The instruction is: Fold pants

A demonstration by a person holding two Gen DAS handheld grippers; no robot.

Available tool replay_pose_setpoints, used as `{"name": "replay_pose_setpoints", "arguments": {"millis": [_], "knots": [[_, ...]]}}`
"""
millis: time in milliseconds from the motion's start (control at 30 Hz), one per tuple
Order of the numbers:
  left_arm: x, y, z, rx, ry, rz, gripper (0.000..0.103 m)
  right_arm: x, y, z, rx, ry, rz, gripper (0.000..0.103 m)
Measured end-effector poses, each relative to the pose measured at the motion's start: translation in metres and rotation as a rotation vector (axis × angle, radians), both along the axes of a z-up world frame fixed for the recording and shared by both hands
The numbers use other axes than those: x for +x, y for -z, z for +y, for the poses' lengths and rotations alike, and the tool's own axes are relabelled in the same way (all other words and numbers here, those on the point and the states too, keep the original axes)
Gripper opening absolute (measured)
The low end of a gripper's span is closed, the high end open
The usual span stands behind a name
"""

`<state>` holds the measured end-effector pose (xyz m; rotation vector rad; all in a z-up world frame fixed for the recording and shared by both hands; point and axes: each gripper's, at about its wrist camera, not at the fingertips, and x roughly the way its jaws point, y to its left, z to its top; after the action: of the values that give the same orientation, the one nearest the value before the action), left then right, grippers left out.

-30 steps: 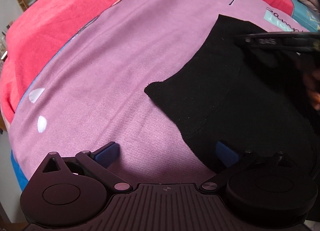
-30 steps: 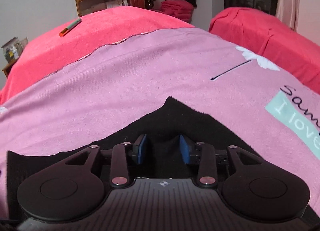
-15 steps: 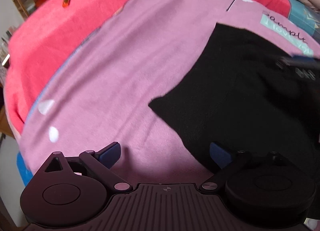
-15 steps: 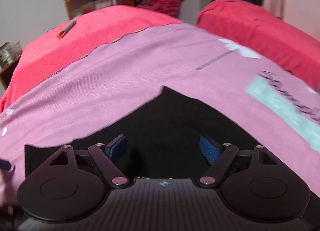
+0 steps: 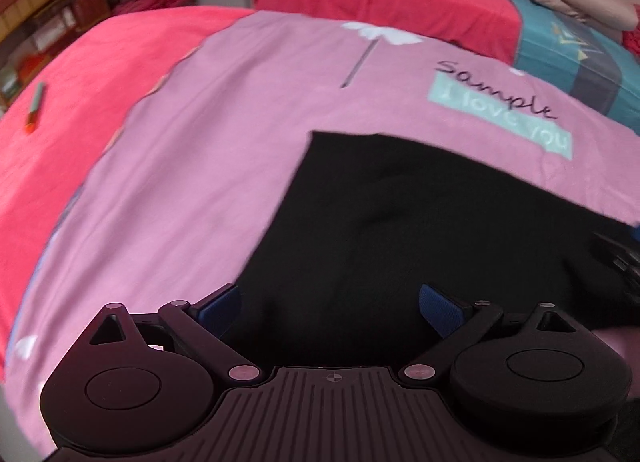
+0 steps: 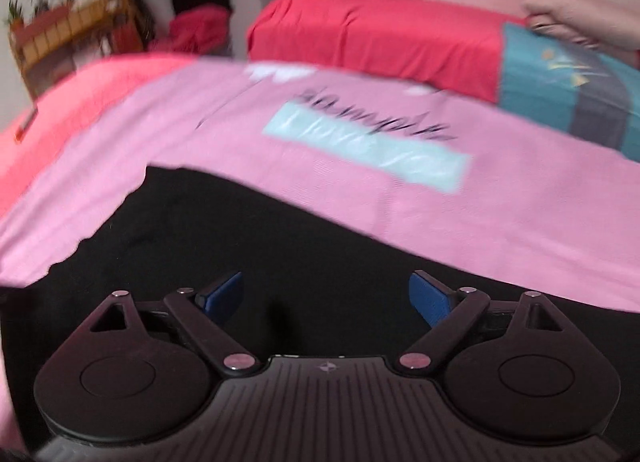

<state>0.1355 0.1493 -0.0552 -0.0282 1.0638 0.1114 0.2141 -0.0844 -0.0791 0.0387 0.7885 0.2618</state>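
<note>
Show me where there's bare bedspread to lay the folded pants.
Free: the pink bedspread between the black pants and the red cover with its marker. Tighter: beyond the pants, toward the teal pillow and printed caption.

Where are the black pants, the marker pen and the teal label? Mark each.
black pants (image 5: 400,230), left wrist view, middle of the dark cloth.
marker pen (image 5: 35,108), left wrist view, middle of its barrel.
teal label (image 5: 500,118), left wrist view, printed band's middle.

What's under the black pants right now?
The black pants lie on the pink printed sheet, which shows on their left and far sides. Whatever is directly beneath the fabric is covered.
</note>
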Motion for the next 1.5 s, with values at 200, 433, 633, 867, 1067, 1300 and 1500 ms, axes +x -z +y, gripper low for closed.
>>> {"name": "replay_pose_setpoints", "arguments": {"millis": [200, 433, 633, 867, 1067, 1300, 1500], "knots": [[0.043, 0.049, -0.016, -0.010, -0.048, 0.082, 0.103, -0.055, -0.006, -0.126, -0.039, 0.284, -0.122, 0.095], [0.036, 0.065, -0.013, 0.018, -0.050, 0.077, 0.103, -0.092, 0.024, -0.276, 0.126, 0.605, -0.041, 0.080], [0.038, 0.065, -0.018, 0.035, -0.071, 0.067, 0.103, -0.096, 0.021, -0.306, 0.131, 0.656, -0.021, 0.090], [0.036, 0.048, -0.009, 0.036, -0.083, 0.116, 0.103, -0.091, 0.016, -0.312, -0.046, 0.837, 0.020, 0.082], [-0.016, 0.021, 0.003, 0.010, -0.045, 0.018, 0.103, -0.115, -0.008, -0.281, -0.046, 0.799, 0.003, 0.086], [-0.054, 0.044, 0.016, -0.007, 0.011, 0.049, 0.103, -0.129, -0.022, -0.187, 0.060, 0.550, 0.043, 0.085], [-0.071, 0.045, 0.025, -0.007, 0.065, 0.024, 0.103, -0.133, -0.026, -0.109, 0.217, 0.279, 0.113, 0.076]]}}
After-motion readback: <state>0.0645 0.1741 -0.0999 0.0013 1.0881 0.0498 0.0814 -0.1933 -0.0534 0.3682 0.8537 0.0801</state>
